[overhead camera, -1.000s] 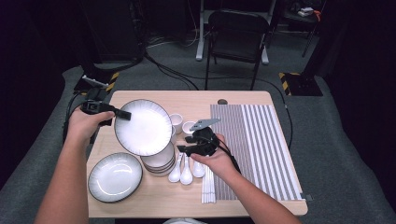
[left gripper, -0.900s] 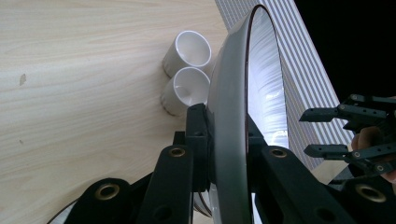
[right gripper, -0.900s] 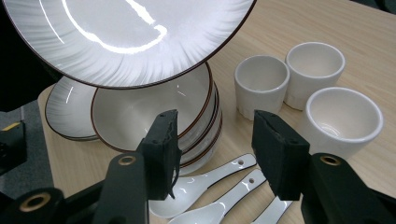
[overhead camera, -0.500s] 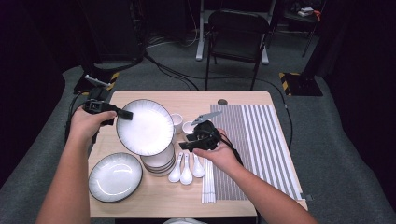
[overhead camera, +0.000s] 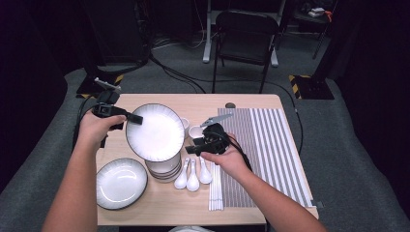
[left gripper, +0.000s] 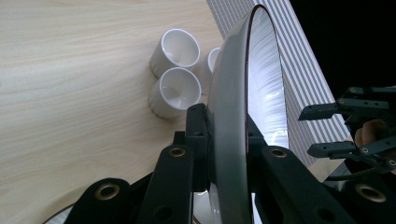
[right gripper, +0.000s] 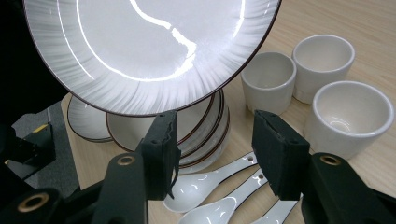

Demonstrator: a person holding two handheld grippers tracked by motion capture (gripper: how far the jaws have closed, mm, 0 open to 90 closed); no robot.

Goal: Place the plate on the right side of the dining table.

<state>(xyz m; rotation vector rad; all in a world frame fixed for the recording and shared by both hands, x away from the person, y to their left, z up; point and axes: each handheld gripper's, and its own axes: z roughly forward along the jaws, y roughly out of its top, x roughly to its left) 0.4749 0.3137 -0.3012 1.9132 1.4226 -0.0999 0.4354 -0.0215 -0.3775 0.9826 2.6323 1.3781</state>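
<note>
The left gripper (overhead camera: pixel 126 116) was clamped on the rim of a tilted plate (overhead camera: pixel 155 131) above the stack of bowls (overhead camera: pixel 164 170), near the worktop's left edge. The right gripper (right gripper: pixel 212 154) had its jaws apart, holding nothing, and they had just opened a bit. It should grab the rim slowly.

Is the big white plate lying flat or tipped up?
Tipped up. The left gripper clamps the plate by its rim, holding it tilted above the stack of bowls, its face turned toward the right gripper.
</note>
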